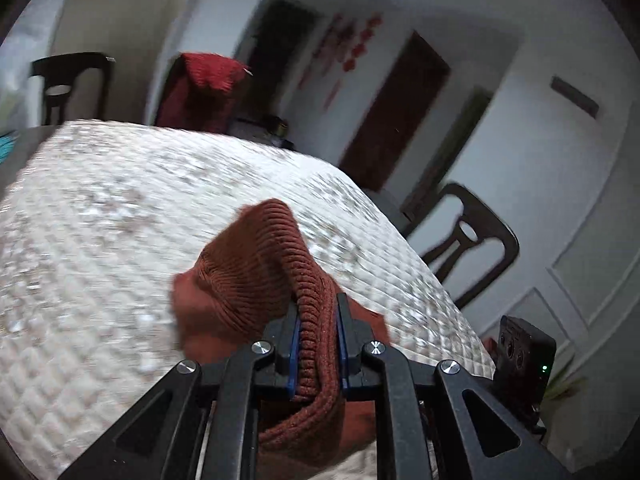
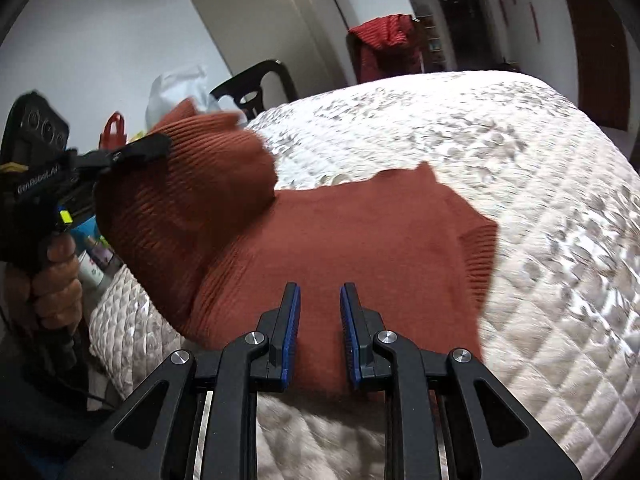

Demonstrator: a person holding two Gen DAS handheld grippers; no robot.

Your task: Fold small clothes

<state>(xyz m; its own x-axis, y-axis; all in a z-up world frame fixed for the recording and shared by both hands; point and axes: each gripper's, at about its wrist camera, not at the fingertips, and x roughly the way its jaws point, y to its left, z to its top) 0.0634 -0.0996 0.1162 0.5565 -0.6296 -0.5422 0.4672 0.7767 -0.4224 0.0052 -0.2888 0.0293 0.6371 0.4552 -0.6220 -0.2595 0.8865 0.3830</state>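
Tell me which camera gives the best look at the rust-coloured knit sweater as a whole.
The right wrist view. It shows the sweater spread on the quilted cover, one side lifted by the left gripper. The left wrist view shows only the ribbed fold pinched in that gripper.

At lower centre, the left gripper (image 1: 319,344) pinched the rust-brown knitted garment's (image 1: 248,276) ribbed edge above the quilted white table (image 1: 100,208).
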